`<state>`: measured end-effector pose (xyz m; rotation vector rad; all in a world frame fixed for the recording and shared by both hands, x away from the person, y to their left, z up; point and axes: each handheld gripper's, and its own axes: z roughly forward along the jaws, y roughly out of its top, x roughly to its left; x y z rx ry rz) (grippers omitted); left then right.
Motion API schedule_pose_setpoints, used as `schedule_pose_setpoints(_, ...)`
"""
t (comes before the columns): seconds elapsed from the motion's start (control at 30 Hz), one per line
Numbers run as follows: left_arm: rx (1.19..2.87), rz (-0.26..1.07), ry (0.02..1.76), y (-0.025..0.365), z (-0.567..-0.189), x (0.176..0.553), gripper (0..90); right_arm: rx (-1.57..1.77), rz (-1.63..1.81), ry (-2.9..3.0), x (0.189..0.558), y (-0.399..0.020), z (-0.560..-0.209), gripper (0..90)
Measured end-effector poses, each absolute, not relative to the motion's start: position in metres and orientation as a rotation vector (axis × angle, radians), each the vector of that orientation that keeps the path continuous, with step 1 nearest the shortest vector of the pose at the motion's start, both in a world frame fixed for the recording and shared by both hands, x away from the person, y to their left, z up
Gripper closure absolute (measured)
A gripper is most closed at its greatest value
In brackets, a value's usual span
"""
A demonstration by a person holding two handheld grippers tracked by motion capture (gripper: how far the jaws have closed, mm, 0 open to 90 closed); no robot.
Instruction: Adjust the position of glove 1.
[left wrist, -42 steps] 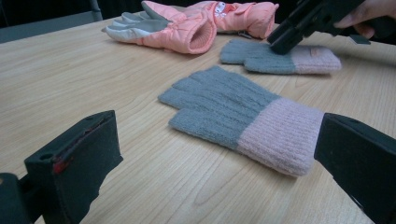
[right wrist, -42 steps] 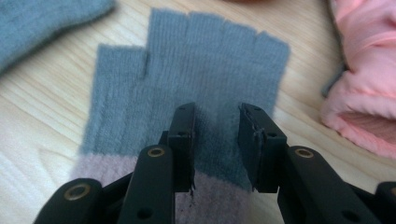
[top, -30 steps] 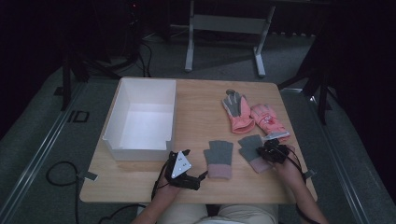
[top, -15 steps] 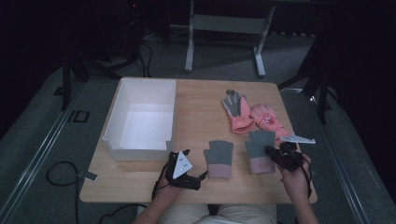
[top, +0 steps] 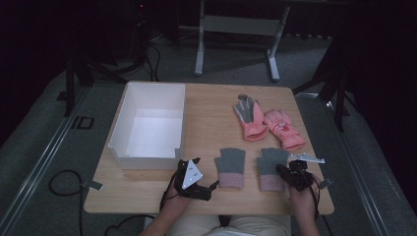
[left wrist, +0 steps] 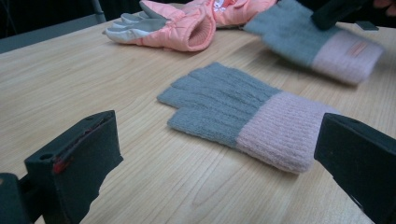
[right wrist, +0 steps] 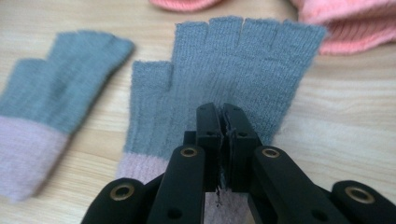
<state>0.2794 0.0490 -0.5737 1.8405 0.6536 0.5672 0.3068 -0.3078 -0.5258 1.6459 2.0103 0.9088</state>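
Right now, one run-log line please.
right gripper: shut on right grey knit fingerless glove with pink cuff | left gripper: open, facing left matching glove

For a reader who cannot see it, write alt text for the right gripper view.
The right gripper is shut on a grey fingerless glove with a pink cuff, pinching its fabric on a wooden table. Its matching glove lies to the left.

The setting was a dim lab or studio: grey carpet (top: 44,162), floor cables (top: 61,179), metal stand frame (top: 236,24).
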Motion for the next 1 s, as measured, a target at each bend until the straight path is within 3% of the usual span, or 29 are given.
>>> schedule_pose_setpoints(0.37, 1.845, 0.562, 0.649, 0.049, -0.574, 0.280, 0.0, 1.666, 0.881, 2.049, 0.317, -0.314, -0.548, 82.6)
schedule_pose_setpoints(0.63, 1.858, 0.557, 0.639, 0.049, -0.573, 0.280, 0.0, 1.548, 0.910, 2.080, 0.318, -0.320, -0.534, 66.9)
schedule_pose_setpoints(1.0, 1.850, 0.558, 0.648, 0.049, -0.573, 0.280, 0.0, 1.249, 0.833, 2.318, 0.330, -0.330, -0.529, 64.9)
